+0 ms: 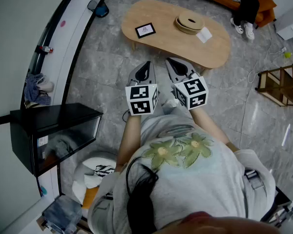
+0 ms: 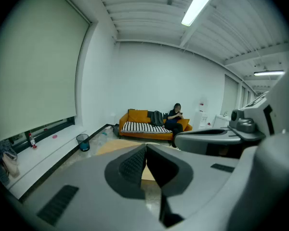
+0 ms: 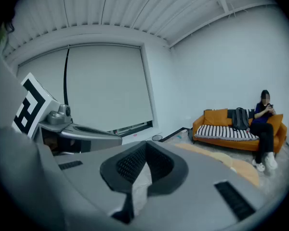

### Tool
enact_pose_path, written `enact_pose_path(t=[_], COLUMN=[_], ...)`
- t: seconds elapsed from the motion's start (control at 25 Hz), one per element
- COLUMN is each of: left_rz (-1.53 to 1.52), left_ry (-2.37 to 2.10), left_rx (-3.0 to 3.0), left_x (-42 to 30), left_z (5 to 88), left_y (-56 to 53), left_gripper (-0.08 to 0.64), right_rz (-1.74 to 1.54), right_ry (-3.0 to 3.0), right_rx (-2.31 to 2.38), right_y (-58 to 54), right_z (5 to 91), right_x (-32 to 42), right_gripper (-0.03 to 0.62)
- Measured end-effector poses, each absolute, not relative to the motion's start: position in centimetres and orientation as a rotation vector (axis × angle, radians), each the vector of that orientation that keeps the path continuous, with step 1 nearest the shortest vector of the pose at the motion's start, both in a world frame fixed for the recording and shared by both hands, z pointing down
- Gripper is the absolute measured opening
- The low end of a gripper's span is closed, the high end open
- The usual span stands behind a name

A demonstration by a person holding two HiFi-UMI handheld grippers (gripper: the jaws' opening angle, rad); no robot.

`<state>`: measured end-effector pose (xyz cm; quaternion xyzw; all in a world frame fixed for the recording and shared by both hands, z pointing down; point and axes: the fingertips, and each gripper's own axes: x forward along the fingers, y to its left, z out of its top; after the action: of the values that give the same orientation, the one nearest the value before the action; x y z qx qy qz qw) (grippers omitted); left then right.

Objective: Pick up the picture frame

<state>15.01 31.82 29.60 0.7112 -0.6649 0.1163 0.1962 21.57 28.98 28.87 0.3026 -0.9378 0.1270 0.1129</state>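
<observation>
Person stands short of low oval light-wood table (image 1: 176,45), two grey grippers held side by side before chest. Left gripper (image 1: 145,66): jaws pressed together, nothing between. Right gripper (image 1: 172,62): likewise closed, empty. Small black-bordered picture frame (image 1: 145,30) lies flat on table at 12 o'clock from left gripper, well apart. Round stacked wooden dish (image 1: 189,22) and white card (image 1: 203,34) sit at frame's 3 o'clock. Likely risk: flat frame offers only thin edge, so closing pads could skid it across smooth top or nudge it off near edge.
</observation>
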Motion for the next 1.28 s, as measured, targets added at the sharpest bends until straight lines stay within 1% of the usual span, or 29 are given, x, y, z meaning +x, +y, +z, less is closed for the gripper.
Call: enact_pose_path(t=[0.2,0.4,0.68,1.04,1.28], left_rz=[0.333,0.334,0.316,0.32,0.329], left_ry=[-1.843,-1.828,-1.794,-1.749,-1.696], left_rx=[1.98,1.943,1.901,1.866,1.879], left_x=[14.7,12.8,8.8,1.1,-2.2], left_z=[30.4,31.6,33.2,35.2,36.8], left_y=[31.1,29.3,24.7,17.2,14.0], left_gripper=[0.015,0.015,0.015,0.017,0.017], right_rz=[0.41,0.434,0.456,0.465,0.485], right_ry=[-2.728,-2.714,-2.667,-2.594,-2.549], right_rx=[0.9,0.902,0.921,0.978,1.015], right_y=[28.0,26.0,21.2,13.4,10.6], right_z=[29.9,30.7,32.3,34.4,35.5], right_x=[21.5,20.0,16.8,11.0,8.2], right_gripper=[0.006,0.006,0.008,0.008,0.008])
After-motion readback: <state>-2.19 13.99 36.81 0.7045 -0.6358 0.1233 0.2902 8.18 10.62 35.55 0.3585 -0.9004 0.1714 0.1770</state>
